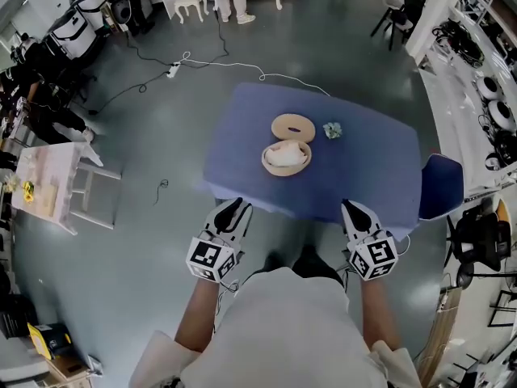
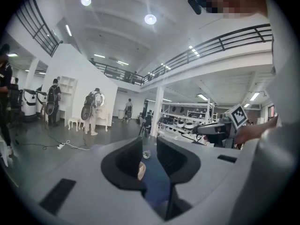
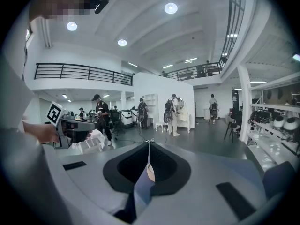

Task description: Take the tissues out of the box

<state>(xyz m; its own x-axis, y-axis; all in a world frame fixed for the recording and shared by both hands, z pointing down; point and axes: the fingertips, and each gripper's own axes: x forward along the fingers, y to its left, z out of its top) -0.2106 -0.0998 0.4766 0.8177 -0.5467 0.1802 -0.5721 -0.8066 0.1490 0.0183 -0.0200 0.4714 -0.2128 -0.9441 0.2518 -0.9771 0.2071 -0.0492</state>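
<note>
A round wooden box [image 1: 300,165] stands in the middle of the blue table [image 1: 371,176] with white tissue [image 1: 283,153] bunched inside it. Its ring-shaped lid [image 1: 292,128] lies just behind. A small crumpled pale-green wad [image 1: 332,130] rests to the right of the lid. Both grippers hover short of the table's near edge, close to my body and apart from the box. My left gripper [image 1: 237,207] [image 2: 149,142] is open with nothing between its jaws; a sliver of the box [image 2: 142,171] shows through the gap. My right gripper [image 1: 353,208] [image 3: 149,144] is shut and holds nothing.
A blue chair [image 1: 442,186] stands at the table's right corner. A white stand [image 1: 56,184] is on the floor to the left. A power strip with cables [image 1: 174,69] lies beyond the table. Shelves with equipment [image 1: 493,95] line the right side, and people stand at the back.
</note>
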